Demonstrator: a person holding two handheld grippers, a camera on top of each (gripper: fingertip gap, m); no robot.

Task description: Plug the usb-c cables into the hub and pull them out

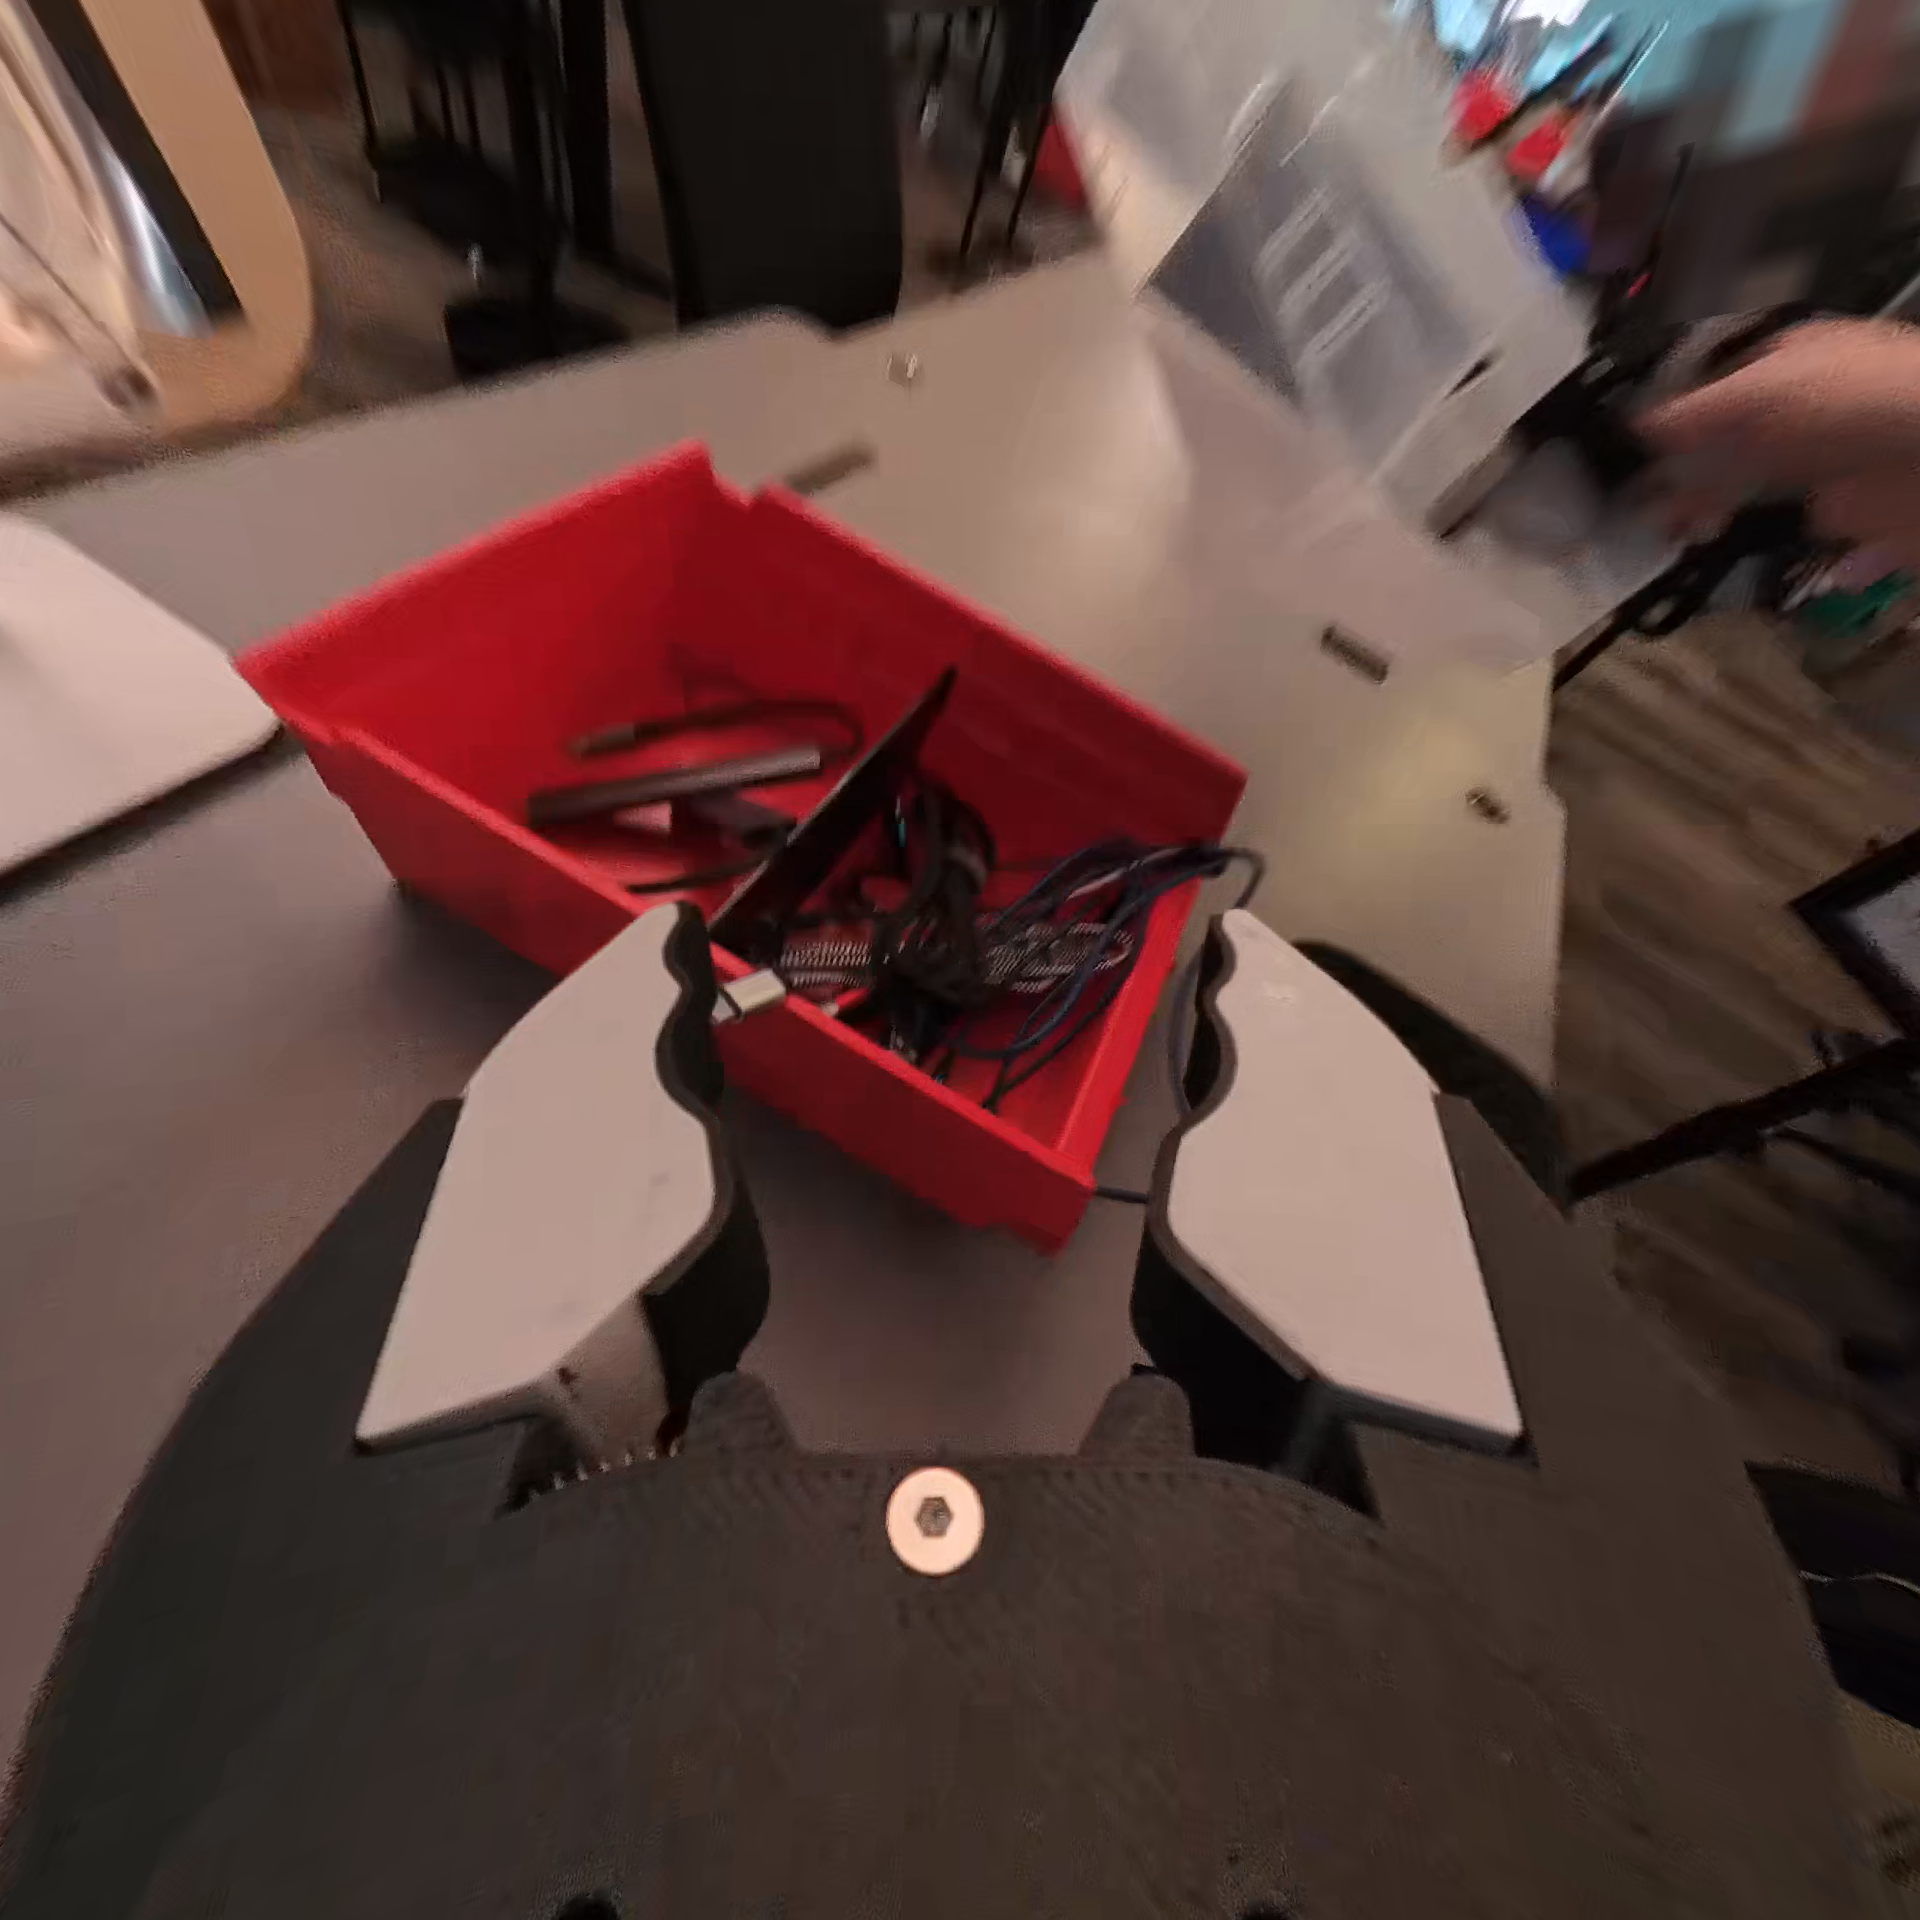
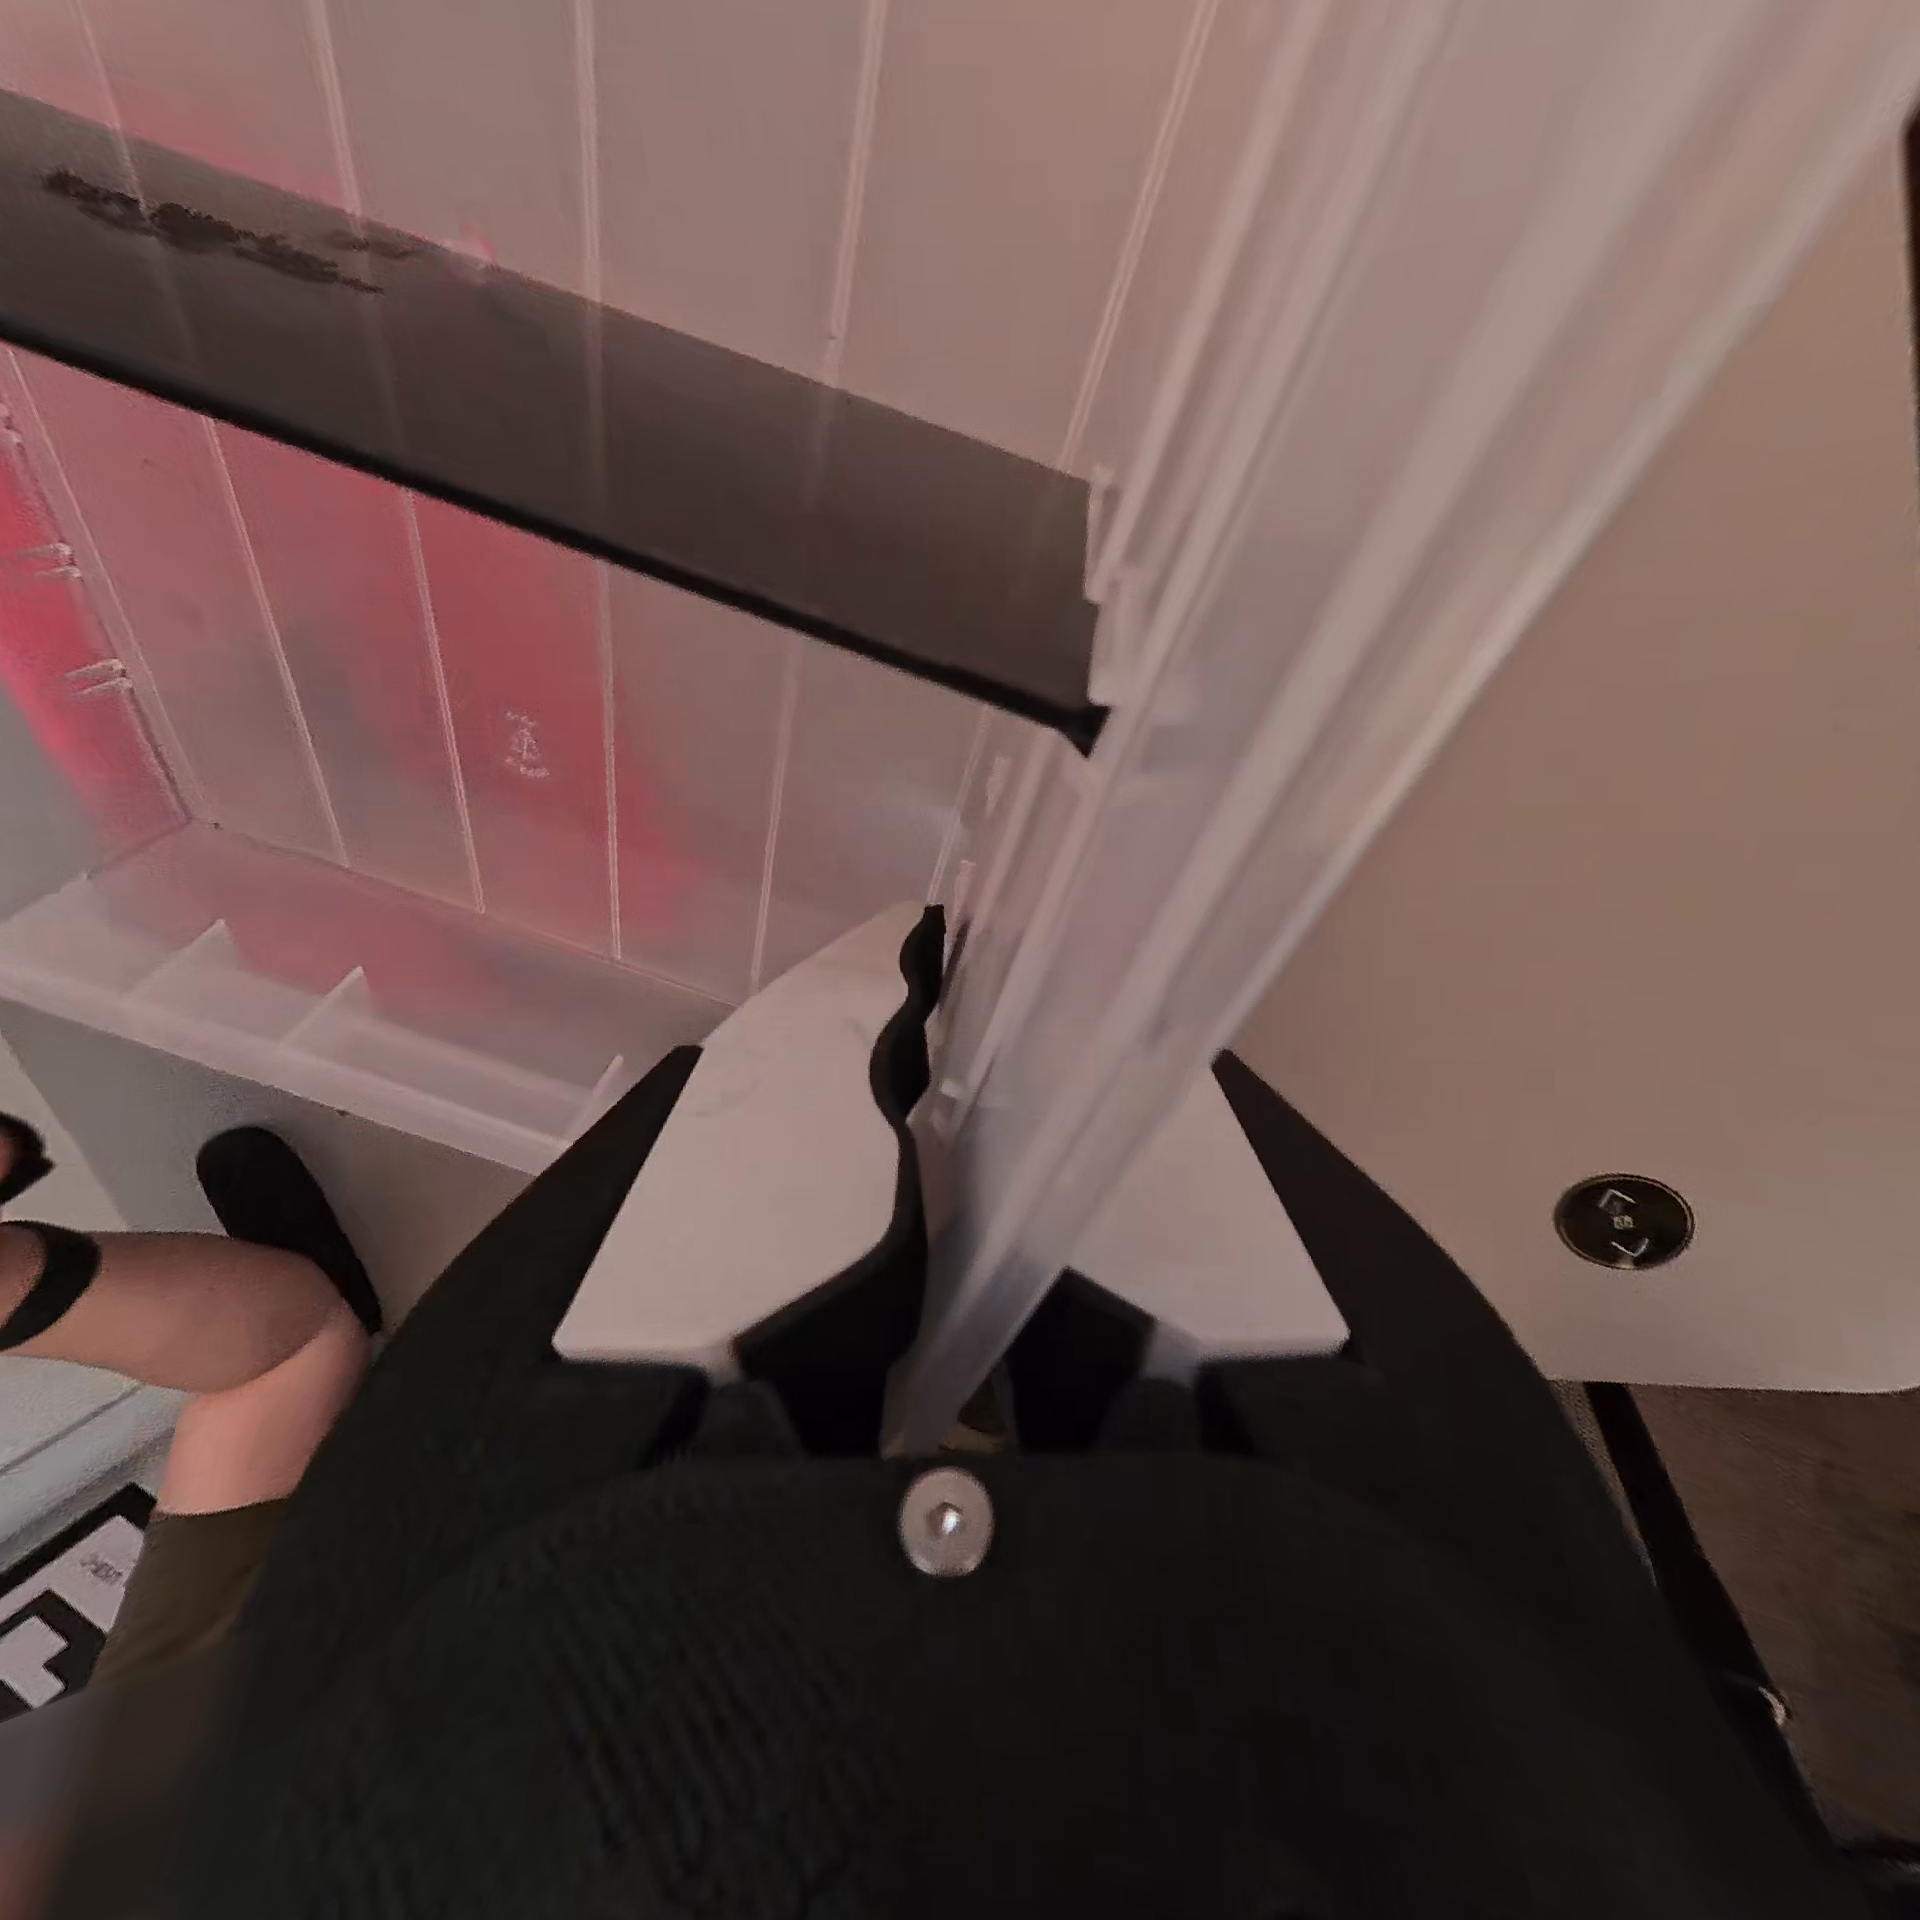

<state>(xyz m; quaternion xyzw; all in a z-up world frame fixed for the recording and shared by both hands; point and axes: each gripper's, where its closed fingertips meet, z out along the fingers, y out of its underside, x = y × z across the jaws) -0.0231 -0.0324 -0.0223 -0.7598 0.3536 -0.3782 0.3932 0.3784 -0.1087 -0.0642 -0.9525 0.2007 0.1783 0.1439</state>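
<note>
A red bin sits on the table. In it lie a dark bar-shaped hub, a tangle of black and blue cables and a black divider. A silver usb-c plug lies by my left finger. My left gripper is open and empty, just above the bin's near wall. My right gripper is shut on the wall of a clear plastic bin with a black divider inside. The clear bin is held tilted in the air at the upper right of the left wrist view.
The table has a light far part and a dark near part. A white board lies at the left. A hand holds the right gripper. The table edge and floor are at the right. A round metal fitting sits in the table. To the dark bar-shaped hub: left tips about 25 centimetres, right tips about 40 centimetres.
</note>
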